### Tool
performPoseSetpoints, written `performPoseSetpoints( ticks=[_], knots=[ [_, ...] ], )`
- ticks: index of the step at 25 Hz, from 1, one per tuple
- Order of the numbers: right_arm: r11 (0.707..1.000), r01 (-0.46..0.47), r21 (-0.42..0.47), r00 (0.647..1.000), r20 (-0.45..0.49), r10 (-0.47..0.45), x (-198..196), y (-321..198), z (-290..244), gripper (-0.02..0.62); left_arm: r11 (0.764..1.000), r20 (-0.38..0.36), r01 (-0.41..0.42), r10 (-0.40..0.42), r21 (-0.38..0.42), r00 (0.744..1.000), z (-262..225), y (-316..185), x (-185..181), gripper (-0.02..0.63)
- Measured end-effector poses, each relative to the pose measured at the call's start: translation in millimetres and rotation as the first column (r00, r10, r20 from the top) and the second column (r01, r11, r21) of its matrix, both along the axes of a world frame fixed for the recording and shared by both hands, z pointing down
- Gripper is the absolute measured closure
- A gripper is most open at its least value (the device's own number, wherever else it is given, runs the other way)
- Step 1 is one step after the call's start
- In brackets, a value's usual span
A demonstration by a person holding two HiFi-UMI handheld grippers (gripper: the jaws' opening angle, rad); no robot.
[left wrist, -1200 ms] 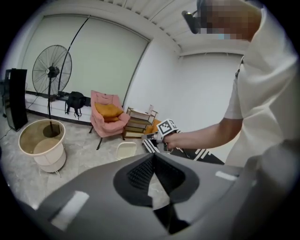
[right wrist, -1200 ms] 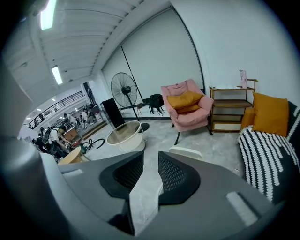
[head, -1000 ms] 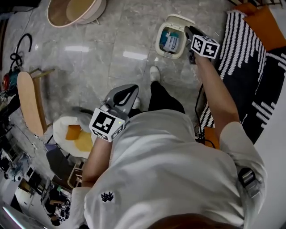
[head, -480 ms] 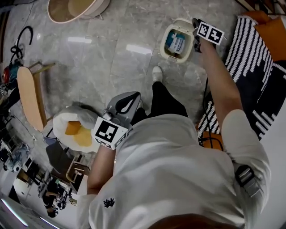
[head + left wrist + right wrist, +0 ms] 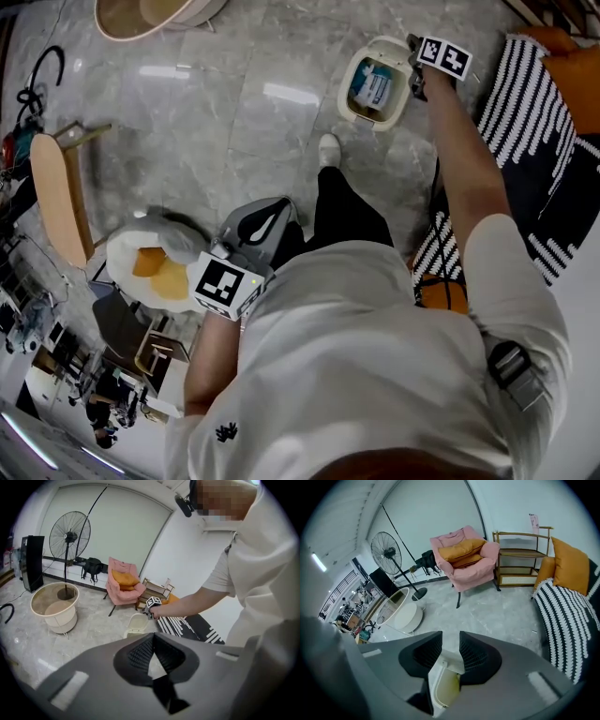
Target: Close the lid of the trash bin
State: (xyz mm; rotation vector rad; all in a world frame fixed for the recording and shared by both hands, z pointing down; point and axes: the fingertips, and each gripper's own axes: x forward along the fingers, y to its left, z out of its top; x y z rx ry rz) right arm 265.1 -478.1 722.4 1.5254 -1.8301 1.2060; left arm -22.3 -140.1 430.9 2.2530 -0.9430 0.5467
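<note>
Cream plastic, the trash bin point(image 5: 354, 111) stands on the grey marble floor point(image 5: 234, 122) just beside a black-and-white striped rug point(image 5: 525, 131), in front of the person's white shoe point(image 5: 327, 150). Its lid point(image 5: 386, 43) is raised and the inside shows a blue-and-white packet point(image 5: 372, 86). The right hand-held gripper point(image 5: 413, 71) reaches out at arm's length to the lid's edge; in the right gripper view its jaws stand a narrow gap apart with the cream lid point(image 5: 446, 686) in that gap, and a firm pinch cannot be told. The left hand-held gripper point(image 5: 272, 214) hangs near the person's hip, well apart from the bin, its jaws together at the tips with nothing between them.
</note>
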Motion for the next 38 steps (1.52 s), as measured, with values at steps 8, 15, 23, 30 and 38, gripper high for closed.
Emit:
performPoseSetpoints(
  ticks=[8, 15, 23, 30, 38],
  knots=[
    [0.999, 0.017, -0.043, 0.999, -0.038, -0.018, 1, 20, 6, 0.505, 1.000, -0.008, 0.006, -0.006, -0.022, 1.000, 3, 7, -2, 0.549],
    [0.997, 0.037, -0.063, 0.998, -0.040, -0.040, -5, 55, 7, 0.505, 1.000, -0.025, -0.008, 0.008, -0.009, 1.000, -1, 15, 1, 0.549],
    [0.994, 0.048, -0.094, 0.998, -0.031, -0.052, -14, 96, 18, 0.505, 1.000, -0.038, -0.016, 0.016, 0.001, 0.999, 1, 15, 1, 0.549],
    [0.990, 0.059, -0.127, 0.997, -0.032, -0.063, -23, 129, 28, 0.505, 1.000, -0.046, -0.030, 0.029, -0.002, 0.999, 1, 23, 1, 0.549],
    [0.984, 0.066, -0.166, 0.997, -0.020, -0.070, -35, 158, 45, 0.505, 0.999, -0.052, -0.035, 0.035, -0.009, 0.998, 6, 29, 1, 0.549]
  ],
)
